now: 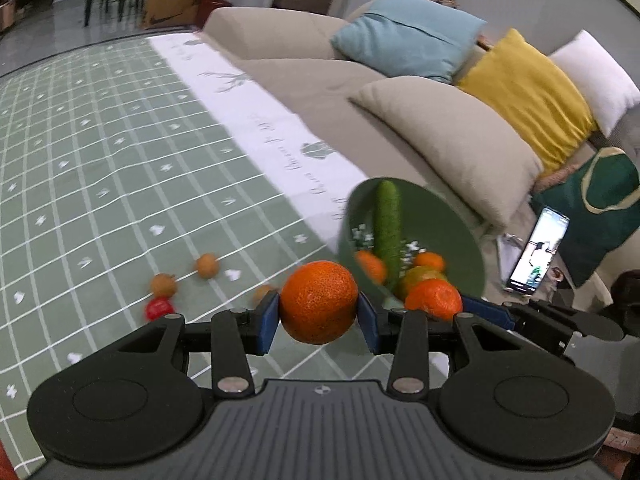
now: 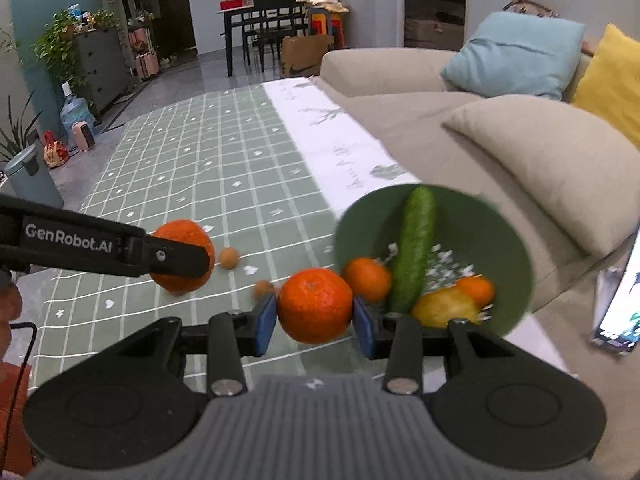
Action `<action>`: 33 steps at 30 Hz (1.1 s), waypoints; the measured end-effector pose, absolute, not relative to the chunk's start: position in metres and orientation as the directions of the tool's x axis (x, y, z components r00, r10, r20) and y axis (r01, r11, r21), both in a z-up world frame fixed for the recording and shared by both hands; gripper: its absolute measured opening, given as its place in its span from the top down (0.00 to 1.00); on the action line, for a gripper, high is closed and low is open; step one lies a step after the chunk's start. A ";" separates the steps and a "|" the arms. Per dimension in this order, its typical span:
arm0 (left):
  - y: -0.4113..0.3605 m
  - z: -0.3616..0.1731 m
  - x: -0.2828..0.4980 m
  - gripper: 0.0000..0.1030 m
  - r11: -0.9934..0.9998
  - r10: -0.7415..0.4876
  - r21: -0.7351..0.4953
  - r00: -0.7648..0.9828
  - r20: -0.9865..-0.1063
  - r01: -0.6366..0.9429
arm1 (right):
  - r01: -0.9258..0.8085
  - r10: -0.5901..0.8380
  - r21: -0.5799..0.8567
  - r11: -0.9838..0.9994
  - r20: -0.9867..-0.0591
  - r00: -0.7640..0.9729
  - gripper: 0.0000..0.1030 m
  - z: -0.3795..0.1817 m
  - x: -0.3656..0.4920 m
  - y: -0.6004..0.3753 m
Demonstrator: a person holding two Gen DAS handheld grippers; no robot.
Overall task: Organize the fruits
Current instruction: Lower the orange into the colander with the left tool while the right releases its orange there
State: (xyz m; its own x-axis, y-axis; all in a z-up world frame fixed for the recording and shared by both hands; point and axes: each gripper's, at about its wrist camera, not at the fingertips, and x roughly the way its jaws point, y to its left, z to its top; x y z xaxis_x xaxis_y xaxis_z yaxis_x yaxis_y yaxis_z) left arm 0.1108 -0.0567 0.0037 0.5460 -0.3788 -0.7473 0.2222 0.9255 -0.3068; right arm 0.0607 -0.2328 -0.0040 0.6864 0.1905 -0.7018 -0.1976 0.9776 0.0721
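Note:
My left gripper (image 1: 318, 308) is shut on an orange tangerine (image 1: 318, 300), its blue pads pressing both sides, held above the table. My right gripper (image 2: 315, 308) is shut on a second tangerine (image 2: 315, 304). Just beyond stands a green plate (image 2: 508, 232) with a cucumber (image 2: 416, 248), two tangerines (image 2: 366, 278) and a yellowish fruit (image 2: 444, 308). In the right wrist view the left gripper's finger (image 2: 176, 258) crosses its tangerine (image 2: 180, 236) at the left. In the left wrist view the right gripper's blue finger (image 1: 490, 314) shows beside its tangerine (image 1: 434, 298), in front of the plate (image 1: 456, 232).
Small brown round fruits (image 1: 207, 265) (image 1: 163, 285) and a red one (image 1: 158, 308) lie on the green checked tablecloth (image 1: 100, 160). A beige sofa (image 1: 304, 80) with cushions runs along the table's right edge. A lit phone (image 1: 536, 252) stands to the right of the plate.

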 end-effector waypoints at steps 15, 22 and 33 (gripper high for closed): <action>-0.138 -0.004 0.152 0.54 0.886 -0.444 -0.304 0.448 -0.776 0.351 | -0.151 0.074 -0.048 0.987 -0.705 0.706 0.63 -0.008 0.093 -0.297; -0.158 -0.025 0.173 0.54 0.882 -0.434 -0.293 0.392 -0.811 0.369 | -0.168 0.064 -0.068 0.983 -0.738 0.672 0.63 -0.026 0.115 -0.309; -0.173 -0.053 0.196 0.54 0.875 -0.435 -0.311 0.321 -0.841 0.371 | -0.199 0.069 -0.074 0.977 -0.773 0.630 0.63 -0.054 0.140 -0.315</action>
State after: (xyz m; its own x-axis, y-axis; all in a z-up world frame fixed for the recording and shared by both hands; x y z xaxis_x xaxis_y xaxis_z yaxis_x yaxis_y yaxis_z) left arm 0.1956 -0.1733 -0.0527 0.3214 -0.4351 -0.8410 0.3706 0.8751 -0.3111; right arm 0.1402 -0.3146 -0.0545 0.6301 0.0694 -0.7734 -0.1986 0.9773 -0.0741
